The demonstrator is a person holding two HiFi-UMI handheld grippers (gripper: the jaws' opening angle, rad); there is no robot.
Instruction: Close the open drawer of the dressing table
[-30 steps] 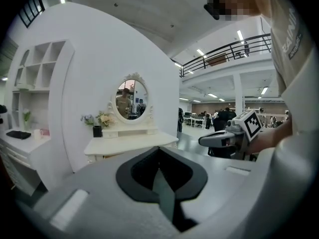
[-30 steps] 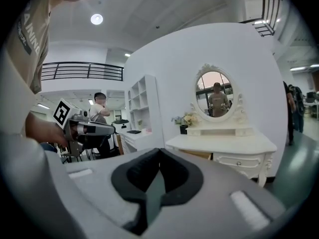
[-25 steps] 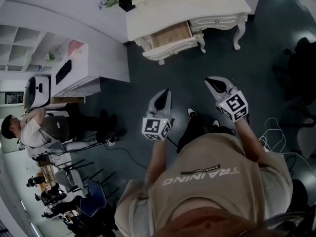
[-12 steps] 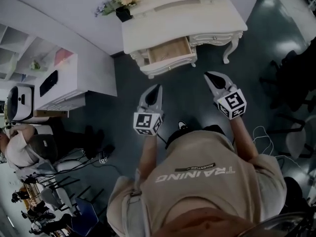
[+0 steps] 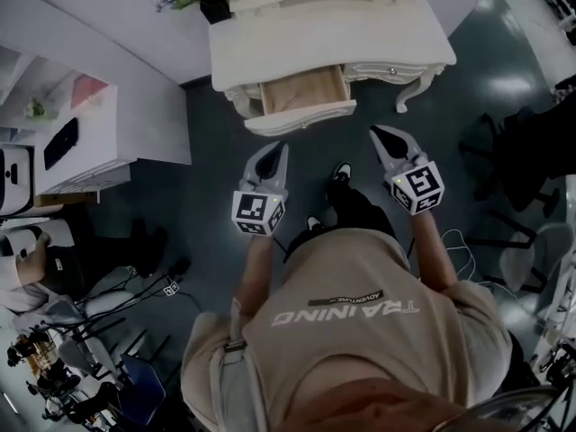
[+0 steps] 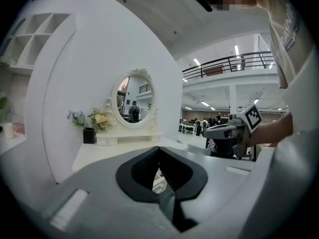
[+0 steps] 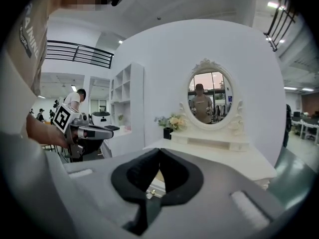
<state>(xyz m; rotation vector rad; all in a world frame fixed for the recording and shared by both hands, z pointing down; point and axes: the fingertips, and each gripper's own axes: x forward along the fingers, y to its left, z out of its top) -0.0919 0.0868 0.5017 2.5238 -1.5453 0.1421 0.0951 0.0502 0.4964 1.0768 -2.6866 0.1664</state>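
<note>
Drawer [image 5: 301, 93] open, left gripper [image 5: 280, 148] and right gripper [image 5: 375, 133] near it, both jaws clenched, empty

A white desk [image 5: 360, 34] is set on the dark floor [image 5: 207, 187]. A flower pot [image 5: 214, 7] and an oval mirror [image 7: 209, 96] are carried on it.

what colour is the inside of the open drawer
Light tan wood inside the open drawer, with a white front panel. It shows best in the head view.
</note>
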